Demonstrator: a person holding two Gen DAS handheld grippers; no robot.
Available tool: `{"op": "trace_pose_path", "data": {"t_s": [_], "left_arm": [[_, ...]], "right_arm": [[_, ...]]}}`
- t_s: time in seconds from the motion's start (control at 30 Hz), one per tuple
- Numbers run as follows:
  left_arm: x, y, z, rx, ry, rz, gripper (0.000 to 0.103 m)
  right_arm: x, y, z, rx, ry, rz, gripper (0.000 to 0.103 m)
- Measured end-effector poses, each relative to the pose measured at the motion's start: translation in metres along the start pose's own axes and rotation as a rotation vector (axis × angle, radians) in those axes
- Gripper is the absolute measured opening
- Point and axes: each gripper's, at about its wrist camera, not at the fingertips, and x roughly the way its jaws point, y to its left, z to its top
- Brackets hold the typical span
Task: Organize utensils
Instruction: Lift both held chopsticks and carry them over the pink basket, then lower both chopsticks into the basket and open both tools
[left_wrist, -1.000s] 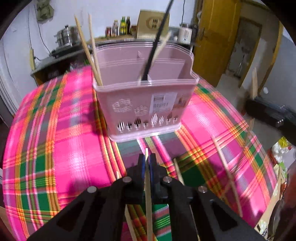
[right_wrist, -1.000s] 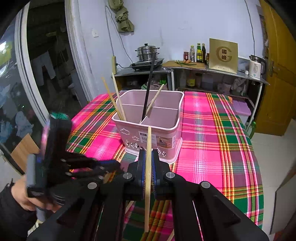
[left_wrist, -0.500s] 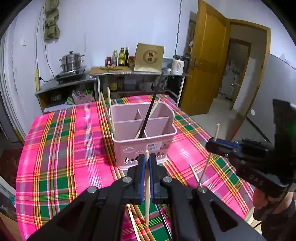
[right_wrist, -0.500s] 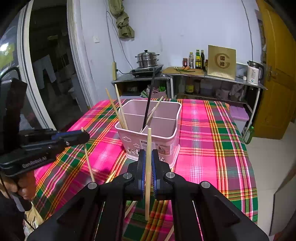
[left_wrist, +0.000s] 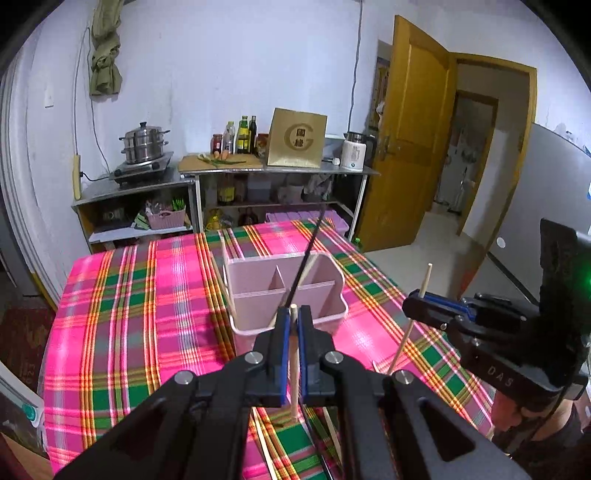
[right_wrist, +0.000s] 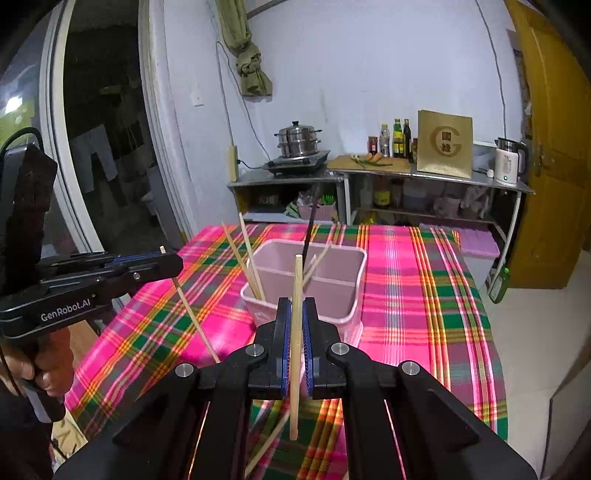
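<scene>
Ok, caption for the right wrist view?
Right gripper holds a chopstick upright before the pink caddy.

A pink divided holder (right_wrist: 325, 291) stood at frame centre on the plaid surface (right_wrist: 417, 280), holding pale chopsticks (right_wrist: 245, 258) and one black chopstick (right_wrist: 309, 230). Each gripper clamped an upright wooden chopstick (right_wrist: 295, 332).

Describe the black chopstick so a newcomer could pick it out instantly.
On the pink plaid tablecloth stands a pink divided utensil caddy. The black chopstick leans in it near the centre divider, rising well above the rim. It is the only dark stick; every other one in the caddy is pale wood.
</scene>
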Motion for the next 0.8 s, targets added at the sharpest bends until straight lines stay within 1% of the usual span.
{"op": "trace_pose_path", "data": {"t_s": [0.43,0.6,0.8], "left_arm": [[-0.012,0.013,0.064,-0.001,-0.091,0.023,0.005],[-0.003,0.021,0.080,-0.010,-0.109,0.034,0.005],[0.014,0.034,0.087,-0.019,-0.113,0.042,0.005]], "right_arm": [[0.009,0.000,0.060,0.037,-0.088,0.054,0.006],[0.021,0.003,0.077,0.040,-0.111,0.060,0.006],[0.039,0.002,0.090,0.052,-0.128,0.057,0.006]]}}
